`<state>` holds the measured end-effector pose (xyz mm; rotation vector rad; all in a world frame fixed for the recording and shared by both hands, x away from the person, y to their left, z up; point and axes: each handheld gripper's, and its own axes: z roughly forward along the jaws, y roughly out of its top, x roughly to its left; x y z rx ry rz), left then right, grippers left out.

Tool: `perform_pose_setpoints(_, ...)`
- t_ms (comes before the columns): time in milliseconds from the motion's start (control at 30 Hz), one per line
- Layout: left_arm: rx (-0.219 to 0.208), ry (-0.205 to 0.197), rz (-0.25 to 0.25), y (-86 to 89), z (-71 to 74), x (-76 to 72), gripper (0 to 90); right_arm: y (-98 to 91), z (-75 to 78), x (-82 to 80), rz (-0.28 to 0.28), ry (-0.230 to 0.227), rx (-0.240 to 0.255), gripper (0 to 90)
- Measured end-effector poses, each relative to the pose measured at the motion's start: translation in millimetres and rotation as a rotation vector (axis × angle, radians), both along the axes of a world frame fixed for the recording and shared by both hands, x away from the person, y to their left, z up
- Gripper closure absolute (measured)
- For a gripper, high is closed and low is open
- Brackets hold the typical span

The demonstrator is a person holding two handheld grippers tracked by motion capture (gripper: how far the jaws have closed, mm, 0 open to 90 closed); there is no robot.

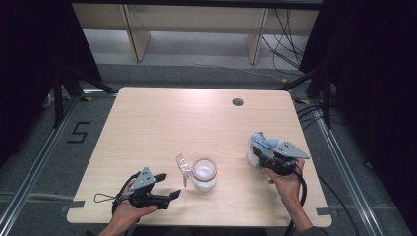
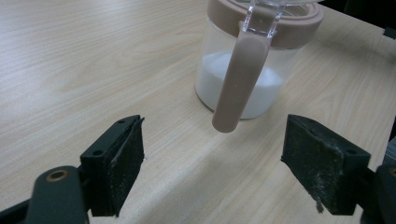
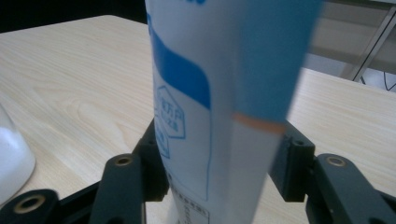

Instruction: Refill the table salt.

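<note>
1. The jar (image 1: 204, 173) with white powder stands near the desk (image 1: 147, 123) front, lid open.
2. The right gripper (image 3: 219, 172) has the upright bag (image 3: 210, 93) between its fingers, seemingly loose, no longer pouring.
3. The left gripper (image 2: 212, 168), fingers wide open and empty, faces the jar; closing the lid seems left.

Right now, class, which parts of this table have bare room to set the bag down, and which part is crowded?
The far half of the table, up to the small round hole, is bare, as is the left side. The near edge is crowded: the jar sits mid-table, the bag on the right.
</note>
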<state>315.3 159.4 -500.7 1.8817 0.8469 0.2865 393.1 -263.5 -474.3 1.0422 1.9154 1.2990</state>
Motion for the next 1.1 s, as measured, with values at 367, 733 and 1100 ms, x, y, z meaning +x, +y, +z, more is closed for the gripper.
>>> perform_pose_setpoints(367, 0.006, -0.006, -0.014, 0.5, -0.1, 1.0, 20.2, 1.0, 2.0, -1.6, 0.0, 0.014, 0.017, 38.5)
perform_pose_setpoints(733, 0.021, 0.004, -0.007, -1.1, 0.1, 0.3, 20.3, 1.4, 4.7, -6.0, -0.009, 0.011, -0.005, 35.2)
perform_pose_setpoints(1100, 0.015, 0.002, -0.009, -5.0, -1.5, 0.9, 20.4, -3.2, 7.2, -17.0, -0.015, 0.014, 0.011, 33.3)
